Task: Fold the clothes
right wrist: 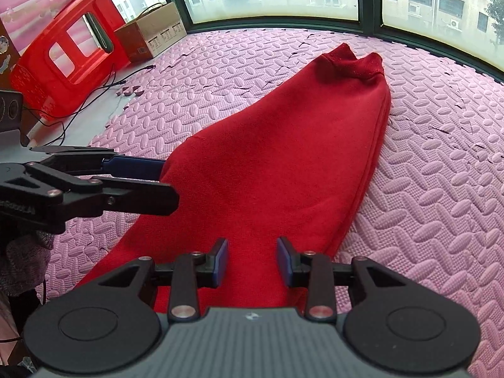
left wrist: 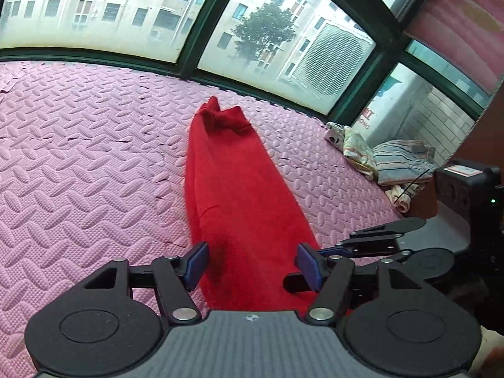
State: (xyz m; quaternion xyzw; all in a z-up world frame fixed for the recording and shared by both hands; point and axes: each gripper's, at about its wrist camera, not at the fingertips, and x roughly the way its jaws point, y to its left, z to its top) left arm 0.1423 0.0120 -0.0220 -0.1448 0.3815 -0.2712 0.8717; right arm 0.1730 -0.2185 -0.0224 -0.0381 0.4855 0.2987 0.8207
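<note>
A red garment (left wrist: 233, 182) lies folded into a long narrow strip on the pink foam mat (left wrist: 78, 157), its collar end far from me. My left gripper (left wrist: 252, 264) is open just above the near end of the strip, one finger on each side of it. The garment also shows in the right wrist view (right wrist: 283, 145), wide at the middle. My right gripper (right wrist: 252, 260) is open over its near end, empty. The left gripper also shows in the right wrist view (right wrist: 151, 176), at the garment's left edge, jaws apart.
Folded striped and patterned cloths (left wrist: 387, 157) lie at the mat's right edge by the window. A red plastic stool (right wrist: 66, 41), a cardboard box (right wrist: 154, 31) and black cables (right wrist: 94, 94) sit at the far left. Windows (left wrist: 126, 15) run along the mat's far side.
</note>
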